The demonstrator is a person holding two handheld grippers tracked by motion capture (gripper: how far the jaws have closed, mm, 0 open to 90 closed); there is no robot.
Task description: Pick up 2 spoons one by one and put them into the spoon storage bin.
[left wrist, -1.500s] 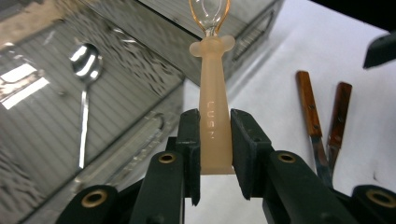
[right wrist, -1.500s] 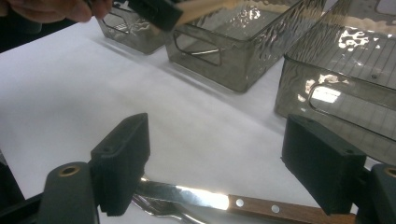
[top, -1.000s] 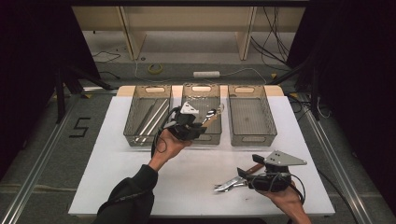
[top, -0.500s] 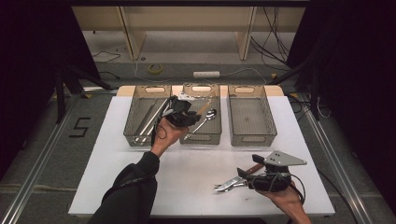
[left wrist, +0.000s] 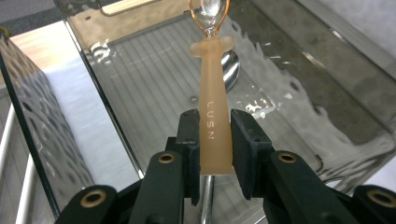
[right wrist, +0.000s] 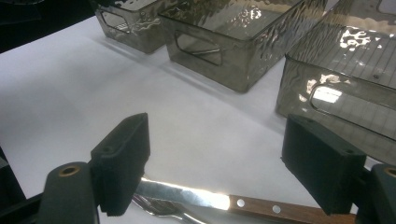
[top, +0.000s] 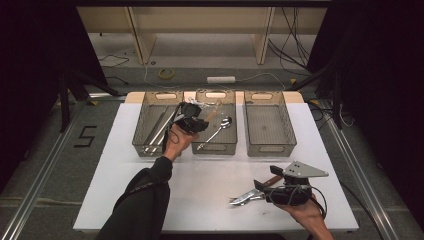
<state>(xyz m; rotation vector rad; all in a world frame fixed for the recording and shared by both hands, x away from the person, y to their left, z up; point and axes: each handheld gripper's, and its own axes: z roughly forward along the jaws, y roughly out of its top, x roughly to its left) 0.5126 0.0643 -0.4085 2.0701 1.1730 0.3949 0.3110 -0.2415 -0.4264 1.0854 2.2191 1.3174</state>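
A translucent peach-handled spoon (left wrist: 213,112) is being clamped by the handle in the left gripper (left wrist: 213,154) above the middle smoky clear plastic bin (top: 227,145), long axis toward twelve o'clock, while the right gripper (right wrist: 215,163) is being held wide over a wooden-handled knife (right wrist: 243,203) on the white tabletop (top: 200,190).

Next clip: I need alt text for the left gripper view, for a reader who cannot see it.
The left gripper is shut on the pale orange handle of a spoon, held above a clear smoked bin. A metal spoon lies on the bin's ribbed floor behind it, and the white table shows to the left.
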